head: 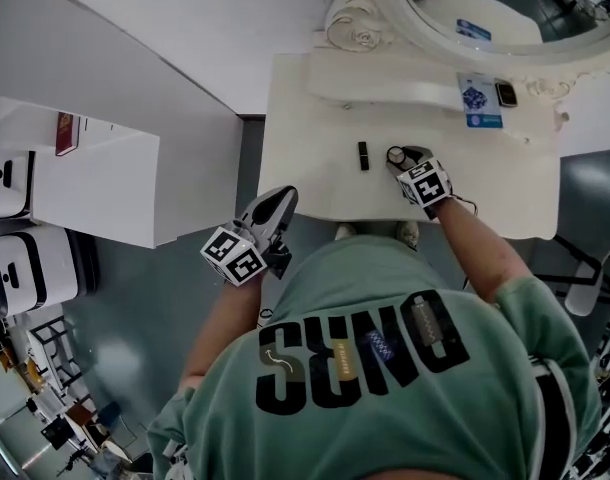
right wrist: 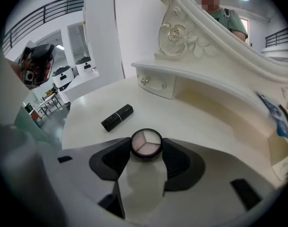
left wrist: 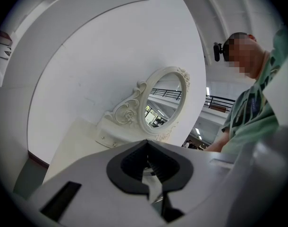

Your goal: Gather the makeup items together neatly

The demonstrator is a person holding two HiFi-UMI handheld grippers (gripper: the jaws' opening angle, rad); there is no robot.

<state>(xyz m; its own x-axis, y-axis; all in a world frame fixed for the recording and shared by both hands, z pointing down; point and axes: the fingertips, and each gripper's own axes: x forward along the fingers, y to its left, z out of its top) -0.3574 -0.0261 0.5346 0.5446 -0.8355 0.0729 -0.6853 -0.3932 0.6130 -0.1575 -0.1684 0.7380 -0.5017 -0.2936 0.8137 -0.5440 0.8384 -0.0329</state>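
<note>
Off the left edge of the cream-white vanity counter [head: 305, 148], the left claw [head: 278, 200] hung pressed together, idle. Mid-counter lay the black lipstick tube [head: 363, 155]. Just right, the right claw [head: 403, 160] pinched the round black eyeshadow compact [right wrist: 146, 142], seemingly to park it alongside.

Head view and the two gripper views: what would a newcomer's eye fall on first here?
First comes the ornate white mirror at the back of the dressing table. Next is the round eyeshadow compact, gripped in the right tongs at the tabletop, with a black lipstick lying to its left. The left tongs are shut and empty, off the table's near edge.
</note>
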